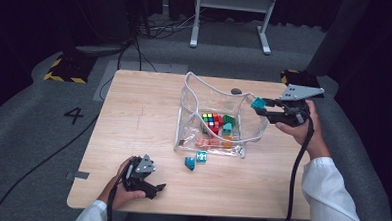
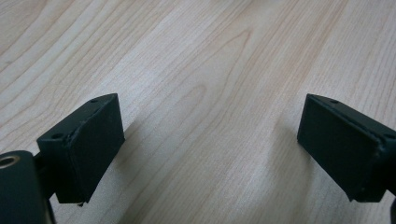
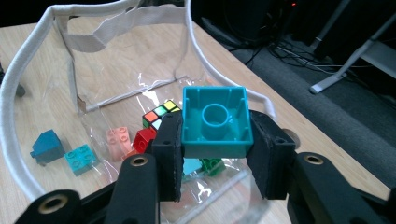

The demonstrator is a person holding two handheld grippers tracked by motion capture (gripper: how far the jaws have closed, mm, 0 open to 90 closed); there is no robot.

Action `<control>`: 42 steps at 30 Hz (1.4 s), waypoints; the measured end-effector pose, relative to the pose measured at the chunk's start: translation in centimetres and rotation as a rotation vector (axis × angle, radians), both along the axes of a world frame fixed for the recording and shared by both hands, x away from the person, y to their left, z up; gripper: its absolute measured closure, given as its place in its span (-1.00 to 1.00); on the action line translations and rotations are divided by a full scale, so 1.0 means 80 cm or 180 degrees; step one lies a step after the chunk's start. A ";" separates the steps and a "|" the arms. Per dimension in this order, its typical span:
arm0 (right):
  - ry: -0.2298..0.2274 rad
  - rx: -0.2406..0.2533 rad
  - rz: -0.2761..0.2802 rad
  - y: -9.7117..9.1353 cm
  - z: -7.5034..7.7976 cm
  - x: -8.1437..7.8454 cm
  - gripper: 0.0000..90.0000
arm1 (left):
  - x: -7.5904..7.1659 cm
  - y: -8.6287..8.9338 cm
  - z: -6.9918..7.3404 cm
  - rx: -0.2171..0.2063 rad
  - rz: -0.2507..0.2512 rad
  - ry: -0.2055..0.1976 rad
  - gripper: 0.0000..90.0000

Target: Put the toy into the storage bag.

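Observation:
A clear plastic bag (image 1: 190,98) with a white rim stands open on the wooden table (image 1: 133,118). Inside lie a colour cube (image 1: 211,119), a green brick (image 1: 228,119) and pink bricks (image 1: 207,141). My right gripper (image 1: 260,107) is shut on a teal brick (image 1: 258,103) and holds it above the bag's right rim; in the right gripper view that teal brick (image 3: 215,122) shows its hollow underside between my right gripper's (image 3: 215,156) pads. Two more teal bricks (image 1: 195,160) lie on the table in front of the bag. My left gripper (image 1: 156,189) rests open near the front edge, nothing between the jaws of my left gripper (image 2: 210,149).
The bag's white handles (image 3: 100,37) arch over its mouth. Beyond the table are grey carpet, cables (image 1: 157,29) and a white desk frame (image 1: 230,17). Bare wood stretches across the left half of the table.

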State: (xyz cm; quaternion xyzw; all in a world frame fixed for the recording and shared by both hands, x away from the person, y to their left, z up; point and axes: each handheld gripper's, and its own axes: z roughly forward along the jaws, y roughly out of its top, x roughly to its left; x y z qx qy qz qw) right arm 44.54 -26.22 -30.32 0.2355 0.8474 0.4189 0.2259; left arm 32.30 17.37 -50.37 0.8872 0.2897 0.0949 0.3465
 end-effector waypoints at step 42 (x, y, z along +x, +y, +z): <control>0.0647 -0.1817 0.0161 0.128 -0.070 0.075 0.32 | 0.000 0.000 0.000 0.0002 0.0001 -0.0004 -0.83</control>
